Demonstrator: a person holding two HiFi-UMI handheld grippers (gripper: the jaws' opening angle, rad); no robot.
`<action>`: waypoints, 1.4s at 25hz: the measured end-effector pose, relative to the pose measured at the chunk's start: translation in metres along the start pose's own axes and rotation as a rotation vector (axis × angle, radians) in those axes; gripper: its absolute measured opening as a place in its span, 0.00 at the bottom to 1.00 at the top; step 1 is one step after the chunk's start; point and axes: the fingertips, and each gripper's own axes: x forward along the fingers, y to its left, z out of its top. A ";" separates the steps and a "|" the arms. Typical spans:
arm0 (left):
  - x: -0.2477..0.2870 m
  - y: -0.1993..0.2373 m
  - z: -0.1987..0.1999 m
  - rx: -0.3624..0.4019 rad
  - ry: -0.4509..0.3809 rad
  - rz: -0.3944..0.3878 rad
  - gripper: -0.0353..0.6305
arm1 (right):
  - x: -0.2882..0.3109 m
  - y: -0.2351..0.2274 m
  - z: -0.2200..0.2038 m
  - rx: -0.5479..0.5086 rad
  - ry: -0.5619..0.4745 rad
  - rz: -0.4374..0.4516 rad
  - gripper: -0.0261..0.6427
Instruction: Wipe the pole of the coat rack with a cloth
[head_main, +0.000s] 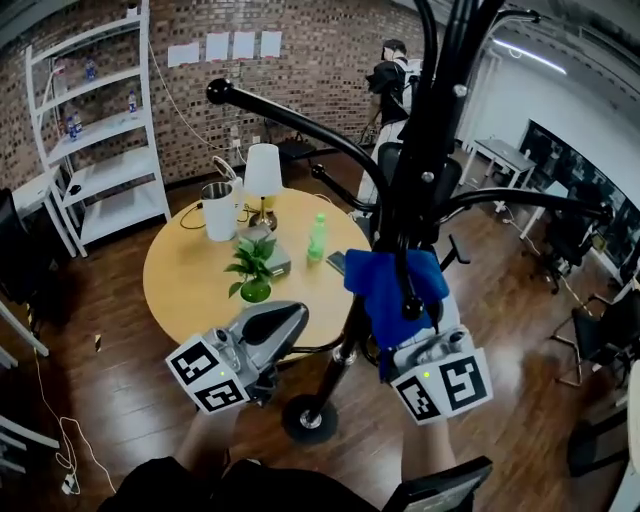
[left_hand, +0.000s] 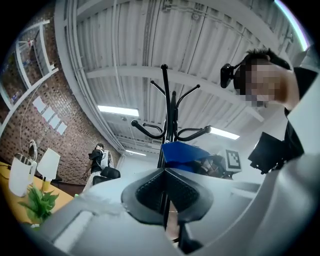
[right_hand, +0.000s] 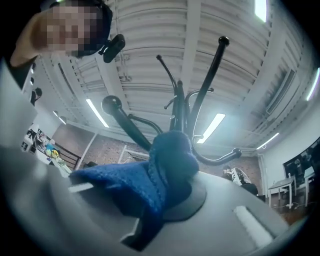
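The black coat rack pole (head_main: 425, 150) rises just right of centre in the head view, with curved hooks branching off it. A blue cloth (head_main: 385, 290) is bunched against the pole at mid height. My right gripper (head_main: 413, 325) is shut on that cloth from below. In the right gripper view the cloth (right_hand: 160, 175) fills the jaws, with the pole (right_hand: 180, 107) behind it. My left gripper (head_main: 295, 318) hangs left of the pole, jaws shut with nothing between them. Past its tips (left_hand: 165, 172), the left gripper view shows the pole (left_hand: 167, 100) and the cloth (left_hand: 182, 152).
Left of the rack is a round wooden table (head_main: 190, 280) carrying a white lamp (head_main: 263, 175), a white jug (head_main: 218, 210), a potted plant (head_main: 253, 270) and a green bottle (head_main: 317, 238). The rack's round base (head_main: 305, 418) rests on the wood floor. White shelving (head_main: 100, 130) stands at back left, a person (head_main: 390, 80) behind.
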 end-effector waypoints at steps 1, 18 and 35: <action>-0.001 0.002 0.001 0.002 0.004 -0.009 0.05 | 0.001 0.002 -0.003 0.000 0.003 -0.013 0.07; -0.012 0.054 -0.001 -0.134 0.083 -0.417 0.05 | 0.007 -0.007 -0.025 -0.111 0.029 -0.493 0.07; -0.003 0.043 -0.021 -0.152 0.166 -0.412 0.05 | -0.109 0.023 -0.283 0.244 0.383 -0.632 0.07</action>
